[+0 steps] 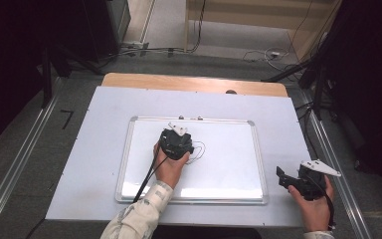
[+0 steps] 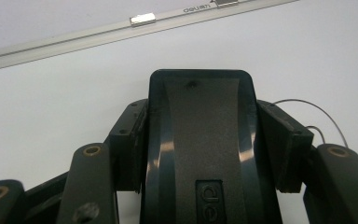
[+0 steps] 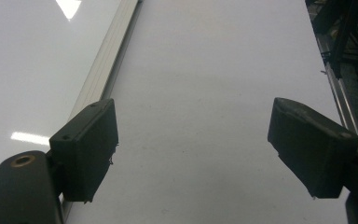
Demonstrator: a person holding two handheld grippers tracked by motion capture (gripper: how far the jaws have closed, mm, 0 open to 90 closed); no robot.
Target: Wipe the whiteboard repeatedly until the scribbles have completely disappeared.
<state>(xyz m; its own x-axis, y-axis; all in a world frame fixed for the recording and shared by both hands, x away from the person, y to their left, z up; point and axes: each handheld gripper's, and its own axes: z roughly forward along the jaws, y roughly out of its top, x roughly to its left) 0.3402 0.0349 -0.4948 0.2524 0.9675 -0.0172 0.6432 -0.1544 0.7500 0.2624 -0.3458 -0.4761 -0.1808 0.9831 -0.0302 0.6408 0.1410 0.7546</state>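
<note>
Black eraser (image 2: 200, 154), glossy-edged with a matte centre, on whiteboard (image 2: 51, 116).

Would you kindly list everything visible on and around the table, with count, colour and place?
whiteboard: one, white with a silver frame, flat at the table's middle.
eraser: one, black, clamped in the left gripper, pressed onto the whiteboard.
pen lines: a few thin dark loops, on the whiteboard just right of the eraser.
table: one, white top with a wooden far edge.
cables: several, dark and white, on the floor beyond the table.
left gripper: one, black, over the whiteboard.
right gripper: one, black, jaws open, over the table right of the whiteboard.
</note>
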